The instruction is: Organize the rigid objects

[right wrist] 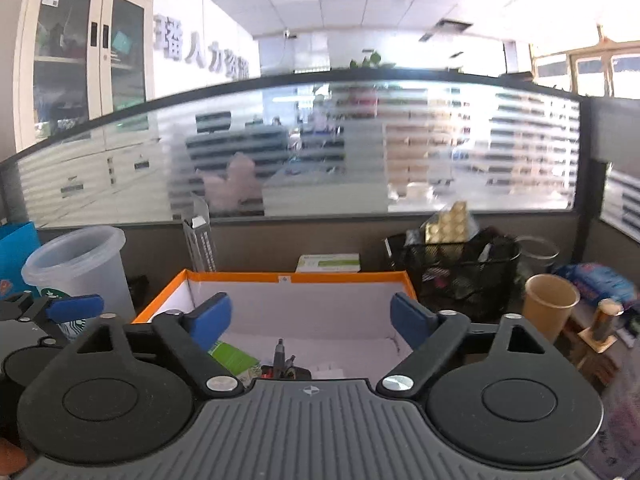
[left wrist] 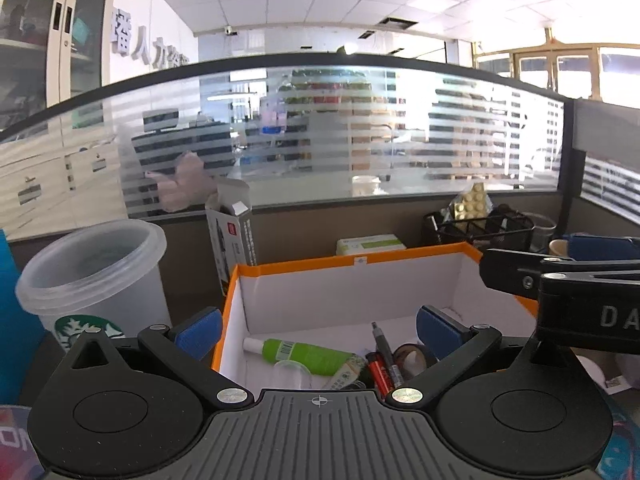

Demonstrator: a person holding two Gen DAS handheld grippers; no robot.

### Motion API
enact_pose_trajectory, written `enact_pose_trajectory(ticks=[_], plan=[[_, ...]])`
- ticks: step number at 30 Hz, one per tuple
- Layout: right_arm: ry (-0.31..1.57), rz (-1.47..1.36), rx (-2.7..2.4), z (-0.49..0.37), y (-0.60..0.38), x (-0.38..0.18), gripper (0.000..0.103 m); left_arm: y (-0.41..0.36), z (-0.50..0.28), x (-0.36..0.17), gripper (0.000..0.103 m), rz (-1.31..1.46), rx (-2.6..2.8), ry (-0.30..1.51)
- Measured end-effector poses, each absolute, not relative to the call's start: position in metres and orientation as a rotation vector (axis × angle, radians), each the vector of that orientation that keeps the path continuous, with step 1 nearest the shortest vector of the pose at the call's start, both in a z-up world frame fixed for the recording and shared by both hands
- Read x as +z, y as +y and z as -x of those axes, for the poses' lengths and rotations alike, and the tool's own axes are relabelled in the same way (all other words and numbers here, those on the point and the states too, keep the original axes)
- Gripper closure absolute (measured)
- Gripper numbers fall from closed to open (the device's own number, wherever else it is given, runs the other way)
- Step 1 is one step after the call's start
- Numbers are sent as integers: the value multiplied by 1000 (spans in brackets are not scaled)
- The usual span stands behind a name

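Note:
An open white box with an orange rim (left wrist: 352, 262) stands in front of both grippers; it also shows in the right wrist view (right wrist: 296, 279). Inside lie a green tube (left wrist: 308, 356), a dark pen (left wrist: 385, 354), a red-and-black lighter (left wrist: 378, 374), a roll of dark tape (left wrist: 414, 358) and a small clear cup (left wrist: 294, 374). My left gripper (left wrist: 319, 330) is open and empty above the box's near left side. My right gripper (right wrist: 312, 318) is open and empty above the box's near edge; it shows at the right of the left wrist view (left wrist: 560, 280).
A frosted plastic cup (left wrist: 96, 280) stands left of the box, with a tall open carton (left wrist: 232, 240) behind. A black mesh organizer (right wrist: 460, 272) with pill blisters, a paper cup (right wrist: 550, 304) and clutter stand on the right. A glass partition (right wrist: 360, 152) closes the back.

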State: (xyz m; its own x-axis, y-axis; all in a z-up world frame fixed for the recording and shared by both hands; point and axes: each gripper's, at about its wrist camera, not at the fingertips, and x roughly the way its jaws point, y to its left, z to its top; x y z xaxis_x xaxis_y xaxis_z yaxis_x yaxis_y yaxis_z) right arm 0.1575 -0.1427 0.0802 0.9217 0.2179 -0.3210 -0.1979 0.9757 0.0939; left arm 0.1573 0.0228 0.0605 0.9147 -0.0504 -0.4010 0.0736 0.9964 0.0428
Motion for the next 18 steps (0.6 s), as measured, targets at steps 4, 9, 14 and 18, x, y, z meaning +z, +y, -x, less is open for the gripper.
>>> enact_pose_trajectory(ticks=[4,9,14,18], plan=[[295,-72,187,-140,-148,85,0,22,-143,68,0,-49,-64,386],[247,-68,143,-121,-149,84,0,22,-127,72,0,-48,-60,369],[253,-65,138,-115,-150,85,0,22,-120,74,0,-48,-59,363],[240,-62,131,-109,-149,88,0,24,-115,77,0,-44,-56,351]])
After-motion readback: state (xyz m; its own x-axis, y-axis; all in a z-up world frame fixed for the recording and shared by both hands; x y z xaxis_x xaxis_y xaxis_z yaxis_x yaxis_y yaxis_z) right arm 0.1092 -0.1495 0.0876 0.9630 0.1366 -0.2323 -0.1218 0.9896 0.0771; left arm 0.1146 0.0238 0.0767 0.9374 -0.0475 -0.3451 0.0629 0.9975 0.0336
